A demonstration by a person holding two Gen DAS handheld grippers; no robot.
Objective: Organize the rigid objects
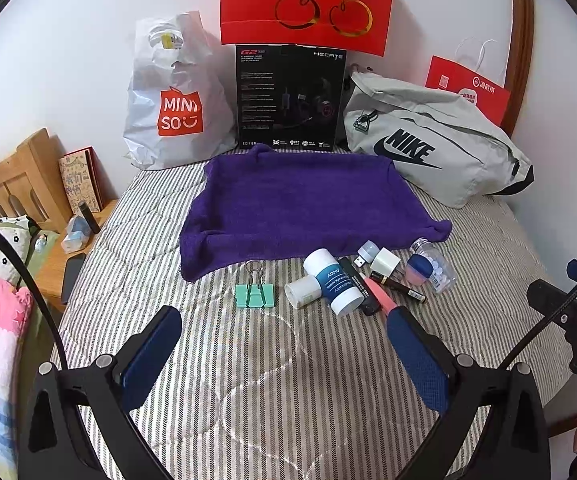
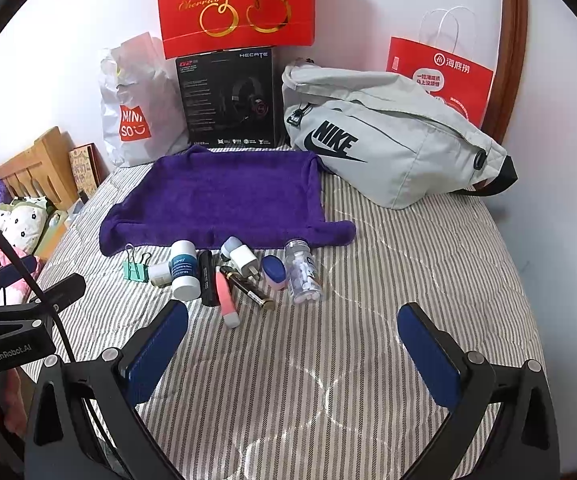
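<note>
A: We have both tools hovering over the striped quilted bedspread (image 1: 248, 380), nothing held. The left gripper (image 1: 284, 344) has its blue pads spread wide, and the right gripper (image 2: 292, 344) is spread just as wide.

B: And the pile sits just ahead of us, along the near edge of the purple terry towel (image 1: 300, 204): the mint-green metal binder clip (image 1: 254, 294) apart on the left, then the white cylindrical tube with a blue label (image 1: 334, 282), a small white jar (image 1: 302, 290) touching it, the coral-pink stick (image 2: 226, 296), the black-and-gold pen-like tube (image 2: 248, 288), the white plug adapter (image 2: 243, 258) and the clear plastic bottle of white tablets (image 2: 302, 276).

A: We judge the towel to be the place for them, though that is our guess.

B: Then we should start with the binder clip for the left gripper; it lies alone, so the pads can straddle it without nudging neighbours.

A: The right gripper could take the tablet bottle across its round body, since it lies on its side at the outer end and may roll.

B: We should come down centred and close gently.
</note>
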